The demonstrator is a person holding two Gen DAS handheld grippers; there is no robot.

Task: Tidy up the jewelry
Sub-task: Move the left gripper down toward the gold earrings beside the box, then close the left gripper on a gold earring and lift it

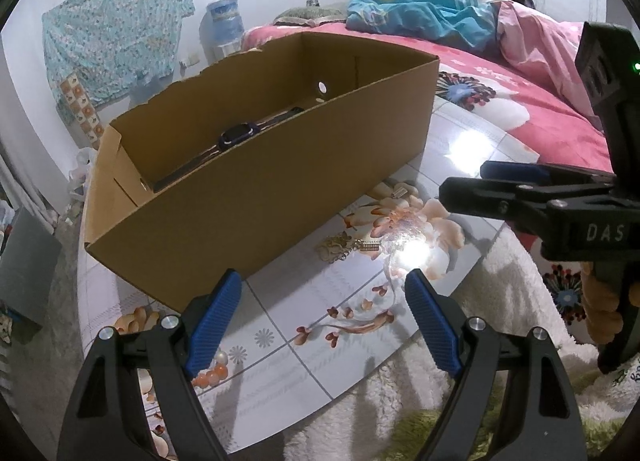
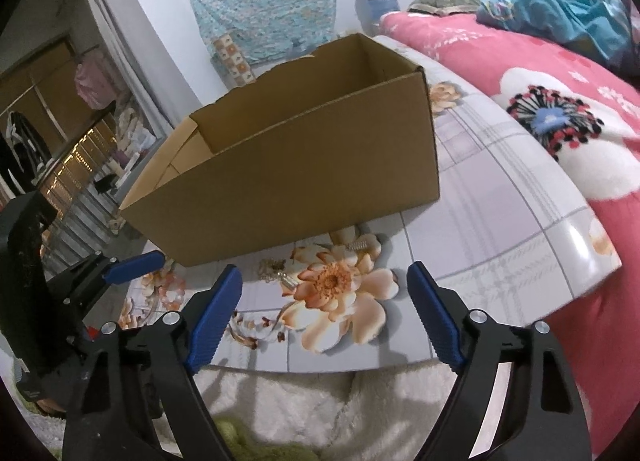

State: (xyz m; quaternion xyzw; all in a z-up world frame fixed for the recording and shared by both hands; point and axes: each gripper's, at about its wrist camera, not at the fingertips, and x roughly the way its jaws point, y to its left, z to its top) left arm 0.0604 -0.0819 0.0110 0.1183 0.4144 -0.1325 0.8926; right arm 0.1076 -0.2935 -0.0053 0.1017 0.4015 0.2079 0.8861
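Both sets of fingers, left gripper (image 1: pixel 324 317) & right gripper (image 2: pixel 325 315), are wide apart w/ nothing in them. A watch (image 1: pixel 237 134) lies in the box (image 1: pixel 280 181). Gold chains (image 1: pixel 344 247) sit on the counter (image 1: pixel 304 341) just beside it.

Plain brown cardboard box (image 1: pixel 256 181), unprinted. Inside it, a dark blue-and-black watch (image 1: pixel 240 132). White glossy tabletop (image 1: pixel 312 345) with a grey grid of lines and peach-orange flowers, brown stems. Gold-toned chain jewelry (image 1: pixel 340 247) on the flower print. Blue ribbed pads on black frames for both the left gripper (image 1: pixel 322 325) and the right gripper (image 2: pixel 324 321). Pink bedspread (image 2: pixel 520 73) with white blossoms, black-and-red stamens, blue centres. Teal garment (image 1: pixel 424 9) with white stripes. Turquoise speckled cloth (image 1: pixel 116 37) on a white wall. Cream fluffy rug (image 2: pixel 304 401) with green patches.
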